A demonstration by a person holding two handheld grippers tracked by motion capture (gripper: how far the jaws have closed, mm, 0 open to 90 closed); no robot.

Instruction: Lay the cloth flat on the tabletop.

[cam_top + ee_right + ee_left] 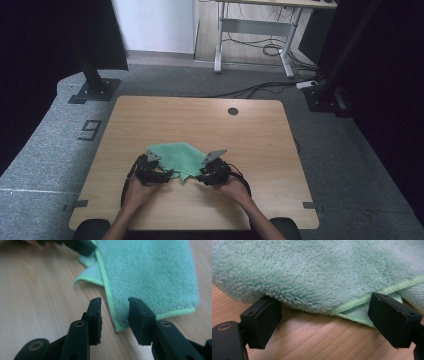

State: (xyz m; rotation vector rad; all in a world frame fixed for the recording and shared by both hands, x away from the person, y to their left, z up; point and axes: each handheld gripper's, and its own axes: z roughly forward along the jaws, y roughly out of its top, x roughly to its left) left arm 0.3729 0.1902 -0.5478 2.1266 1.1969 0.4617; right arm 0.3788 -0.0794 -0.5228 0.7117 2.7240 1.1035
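Cloth (pixel 179 156): mint-green fluffy microfibre, folded, lighter stitched hem.

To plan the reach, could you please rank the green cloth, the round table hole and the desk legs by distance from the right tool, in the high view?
1. Cloth: at the right tool.
2. Hole: table's far edge.
3. Desk legs: on the floor beyond.

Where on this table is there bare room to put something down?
The wooden table is bare between the green microfibre cloth and the round hole, and along both side edges. The near middle is crowded: left gripper, right gripper and cloth.
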